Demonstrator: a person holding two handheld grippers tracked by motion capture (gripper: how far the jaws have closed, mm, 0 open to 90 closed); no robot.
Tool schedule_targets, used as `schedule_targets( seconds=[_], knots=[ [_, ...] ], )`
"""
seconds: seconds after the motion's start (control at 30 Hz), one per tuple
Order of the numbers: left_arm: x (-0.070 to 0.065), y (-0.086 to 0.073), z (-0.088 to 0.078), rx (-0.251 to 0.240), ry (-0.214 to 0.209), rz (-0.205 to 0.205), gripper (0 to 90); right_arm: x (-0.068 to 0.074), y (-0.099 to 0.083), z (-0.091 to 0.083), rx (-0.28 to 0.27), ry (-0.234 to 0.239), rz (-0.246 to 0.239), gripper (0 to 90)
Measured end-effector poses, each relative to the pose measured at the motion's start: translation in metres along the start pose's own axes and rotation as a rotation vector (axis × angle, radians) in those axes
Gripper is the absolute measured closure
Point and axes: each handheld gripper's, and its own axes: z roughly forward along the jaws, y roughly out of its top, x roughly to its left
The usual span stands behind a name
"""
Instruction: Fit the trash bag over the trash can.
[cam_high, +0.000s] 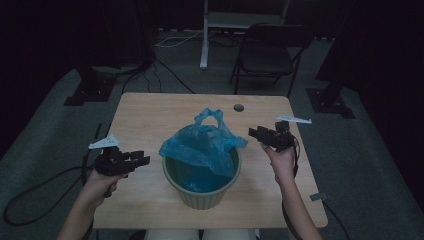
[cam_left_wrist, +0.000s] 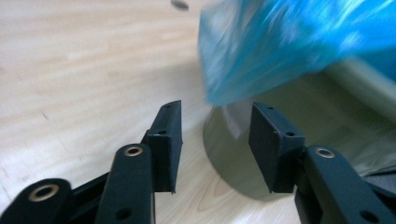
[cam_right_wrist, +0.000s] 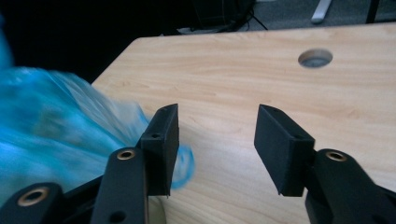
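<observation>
Blue bag (cam_high: 202, 145) draped over bin (cam_high: 201, 192), frame centre | both grippers' fingers open, empty | advice: regrip rim edges evenly.

A crumpled blue plastic bag (cam_high: 202, 142) drapes over the upright green bin (cam_high: 200, 192), mid-table.

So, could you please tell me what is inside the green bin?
A blue plastic bag lines the green bin, draping over its far rim with handles sticking up. The bag hides the bin's bottom, so any contents cannot be seen.
</observation>
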Motion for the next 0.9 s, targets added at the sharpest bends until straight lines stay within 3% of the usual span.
schedule_targets(
  seconds=[0.03, 0.1, 0.13, 0.2, 0.23, 0.27, 0.3, 0.33, 0.37, 0.4, 0.47, 0.5, 0.53, 0.6, 0.67, 0.73, 0.8, 0.83, 0.87, 0.9],
  knots=[
    [-0.005, 0.009, -0.006, -0.028, 0.002, 0.021, 44.9, 0.0, 0.005, -0.003, 0.0, -0.003, -0.001, 48.6],
    [-0.008, 0.014, -0.007, -0.037, 0.01, 0.027, 39.5, -0.001, 0.007, -0.003, 0.005, -0.007, 0.005, 47.7],
    [-0.013, 0.025, -0.01, -0.056, -0.001, 0.038, 39.0, -0.002, 0.009, -0.005, -0.004, 0.018, 0.035, 47.7],
    [-0.016, 0.031, -0.01, -0.064, 0.004, 0.043, 38.9, -0.001, 0.011, -0.008, -0.016, 0.033, 0.046, 47.7],
    [-0.019, 0.036, -0.01, -0.074, -0.007, 0.054, 37.4, 0.008, 0.015, -0.016, -0.055, 0.081, 0.054, 46.7],
    [-0.022, 0.042, -0.009, -0.078, -0.021, 0.066, 37.4, 0.008, 0.015, -0.016, -0.055, 0.081, 0.054, 46.7],
    [-0.025, 0.048, -0.007, -0.079, -0.024, 0.074, 35.1, 0.015, 0.018, -0.019, -0.071, 0.105, 0.045, 45.8],
    [-0.029, 0.054, -0.005, -0.081, -0.038, 0.094, 35.1, 0.033, 0.026, -0.025, -0.086, 0.165, 0.021, 41.3],
    [-0.033, 0.06, -0.002, -0.078, -0.04, 0.105, 35.1, 0.033, 0.026, -0.025, -0.086, 0.165, 0.021, 41.3],
    [-0.038, 0.065, 0.002, -0.075, -0.045, 0.121, 35.0, 0.053, 0.032, -0.03, -0.101, 0.222, -0.012, 40.1],
    [-0.048, 0.073, 0.011, -0.053, -0.053, 0.166, 31.3, 0.073, 0.037, -0.034, -0.114, 0.281, -0.044, 37.3],
    [-0.052, 0.077, 0.016, -0.038, -0.053, 0.186, 31.3, 0.073, 0.037, -0.034, -0.114, 0.281, -0.044, 37.3],
    [-0.055, 0.08, 0.021, -0.022, -0.056, 0.201, 31.3, 0.09, 0.041, -0.038, -0.123, 0.352, -0.059, 35.3],
    [-0.058, 0.082, 0.027, -0.006, -0.044, 0.212, 31.4, 0.09, 0.041, -0.038, -0.123, 0.352, -0.059, 35.3],
    [-0.065, 0.086, 0.04, 0.018, -0.058, 0.243, 31.4, 0.111, 0.04, -0.043, -0.117, 0.441, -0.095, 32.3],
    [-0.066, 0.088, 0.046, 0.027, -0.057, 0.243, 32.0, 0.121, 0.036, -0.044, -0.1, 0.465, -0.119, 32.0],
    [-0.066, 0.088, 0.048, 0.024, -0.068, 0.243, 44.6, 0.125, 0.034, -0.044, -0.087, 0.469, -0.137, 34.4],
    [-0.066, 0.089, 0.052, 0.02, -0.07, 0.248, 44.6, 0.129, 0.032, -0.042, -0.066, 0.458, -0.164, 39.0],
    [-0.066, 0.089, 0.053, 0.016, -0.063, 0.248, 74.3, 0.135, 0.026, -0.038, -0.017, 0.408, -0.235, 68.5],
    [-0.067, 0.089, 0.053, 0.014, -0.069, 0.245, 74.3, 0.135, 0.026, -0.038, -0.017, 0.408, -0.235, 68.5]
  ],
)
